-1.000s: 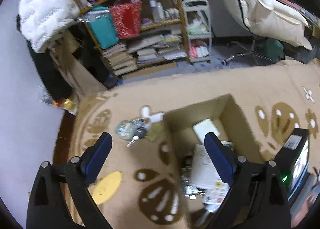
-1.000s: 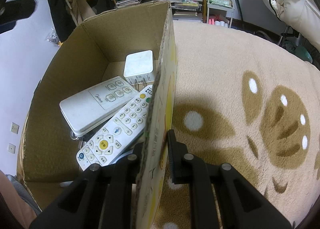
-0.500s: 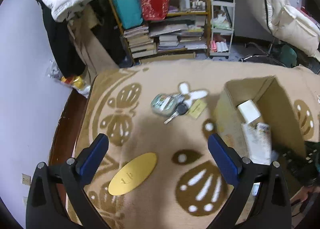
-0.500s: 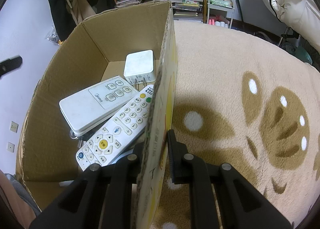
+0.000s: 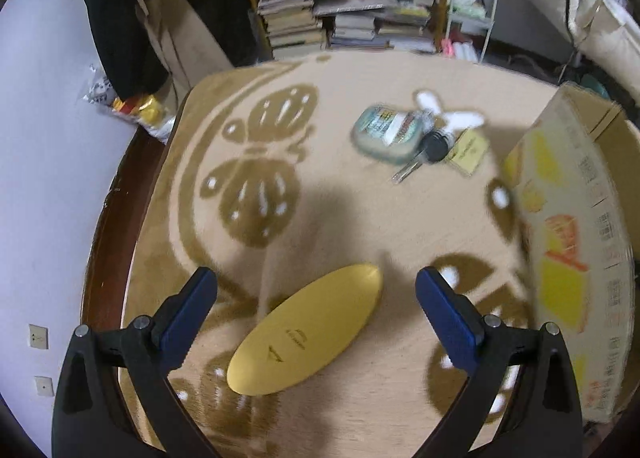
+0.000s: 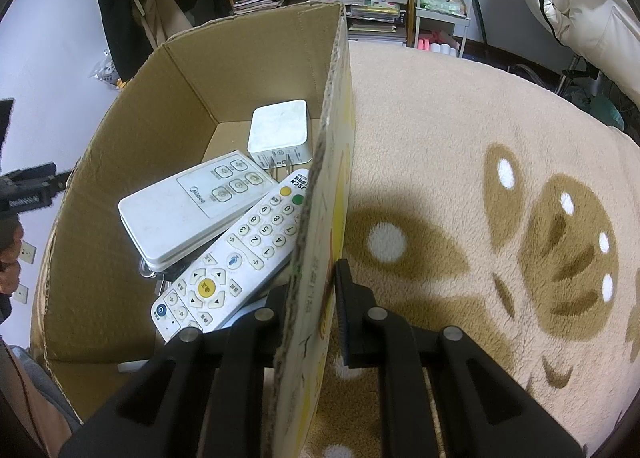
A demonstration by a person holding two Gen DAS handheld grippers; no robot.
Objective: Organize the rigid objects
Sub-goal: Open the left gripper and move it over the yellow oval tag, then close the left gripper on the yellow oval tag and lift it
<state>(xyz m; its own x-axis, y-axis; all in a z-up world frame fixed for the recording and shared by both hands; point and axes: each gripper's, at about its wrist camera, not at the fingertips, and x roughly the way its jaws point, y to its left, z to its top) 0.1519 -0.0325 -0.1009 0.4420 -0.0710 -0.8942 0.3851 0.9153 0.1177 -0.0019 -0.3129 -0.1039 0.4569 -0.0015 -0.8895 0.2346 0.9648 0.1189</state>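
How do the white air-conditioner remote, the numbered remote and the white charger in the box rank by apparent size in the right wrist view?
1. white air-conditioner remote and numbered remote: look alike, both partly hidden, so unranked.
2. white charger: smallest, though farthest from the camera.

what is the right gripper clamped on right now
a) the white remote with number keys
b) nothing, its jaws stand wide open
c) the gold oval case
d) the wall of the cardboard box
d: in the right wrist view the right gripper has one finger on each side of the cardboard box wall, shut on it, while the white remote lies loose inside.
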